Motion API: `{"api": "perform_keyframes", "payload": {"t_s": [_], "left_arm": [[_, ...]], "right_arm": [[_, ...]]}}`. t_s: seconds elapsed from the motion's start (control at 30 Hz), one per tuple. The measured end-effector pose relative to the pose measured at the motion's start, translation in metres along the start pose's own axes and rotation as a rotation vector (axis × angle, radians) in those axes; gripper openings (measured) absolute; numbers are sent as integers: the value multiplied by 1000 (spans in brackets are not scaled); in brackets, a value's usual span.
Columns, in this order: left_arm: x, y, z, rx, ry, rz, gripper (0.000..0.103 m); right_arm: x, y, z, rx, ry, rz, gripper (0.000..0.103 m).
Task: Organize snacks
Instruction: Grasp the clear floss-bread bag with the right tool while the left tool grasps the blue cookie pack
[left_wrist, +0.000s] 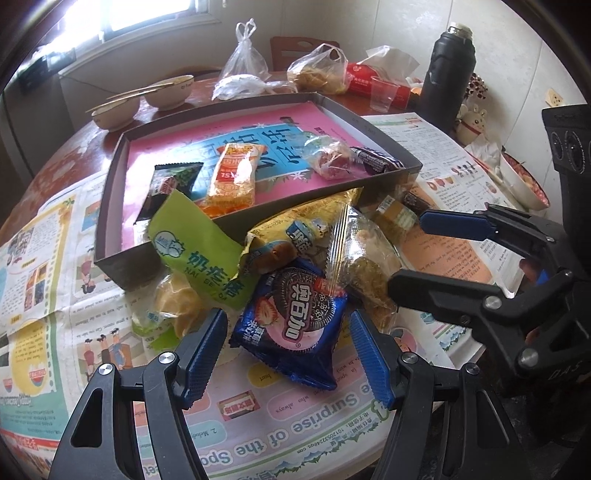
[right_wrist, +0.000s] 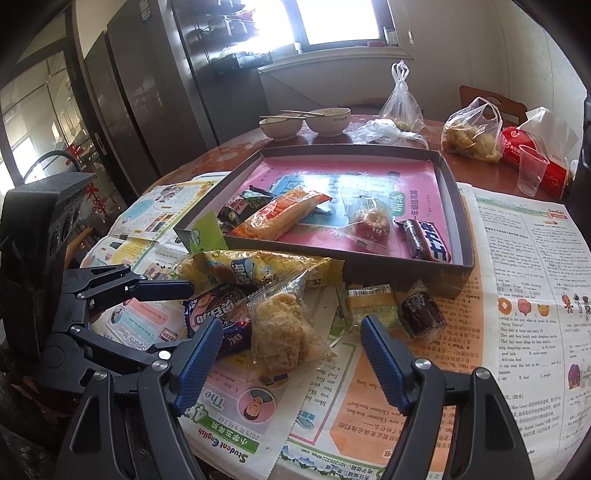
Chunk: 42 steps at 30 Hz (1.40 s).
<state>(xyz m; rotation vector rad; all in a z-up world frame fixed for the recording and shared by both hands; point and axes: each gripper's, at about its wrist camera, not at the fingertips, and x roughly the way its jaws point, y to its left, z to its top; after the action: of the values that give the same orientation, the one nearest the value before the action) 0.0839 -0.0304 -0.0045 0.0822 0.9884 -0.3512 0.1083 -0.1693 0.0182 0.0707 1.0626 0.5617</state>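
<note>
Left tongs (left_wrist: 288, 347) sit wide open around the blue cookie pack (left_wrist: 291, 328), gripping nothing yet. Right tongs (right_wrist: 291, 354) gape empty over the crumbly snack bag (right_wrist: 288, 332); tray (right_wrist: 461, 218) waits just beyond.

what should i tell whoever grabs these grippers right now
Left gripper: open, straddling the blue cookie pack, not gripping.
Right gripper: open, empty, over the clear floss cake pack.
Done: four snacks in the box, including the orange pack and chocolate bar.
Left: the pile on the newspaper in front, including the yellow pack; the green pack leans over the box edge.
</note>
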Motion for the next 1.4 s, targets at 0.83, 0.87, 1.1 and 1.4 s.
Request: {"api": "perform_keyframes", "payload": {"t_s": [0.83,0.87,1.1,1.4], "left_arm": [[18,-1,3,4,20,-28,71],[18,-2,3,6,20,-27,71],[21,-7,5,23,18,-15,70],[22,-15,6,52,3,-22,60]], "right_arm": [[38,-4,2,-1,61,47,43],[37,-4,2,1,58,50,43],[31,-7,-1,15,57,67,41],[15,-17,3,64,15,83,41]]}}
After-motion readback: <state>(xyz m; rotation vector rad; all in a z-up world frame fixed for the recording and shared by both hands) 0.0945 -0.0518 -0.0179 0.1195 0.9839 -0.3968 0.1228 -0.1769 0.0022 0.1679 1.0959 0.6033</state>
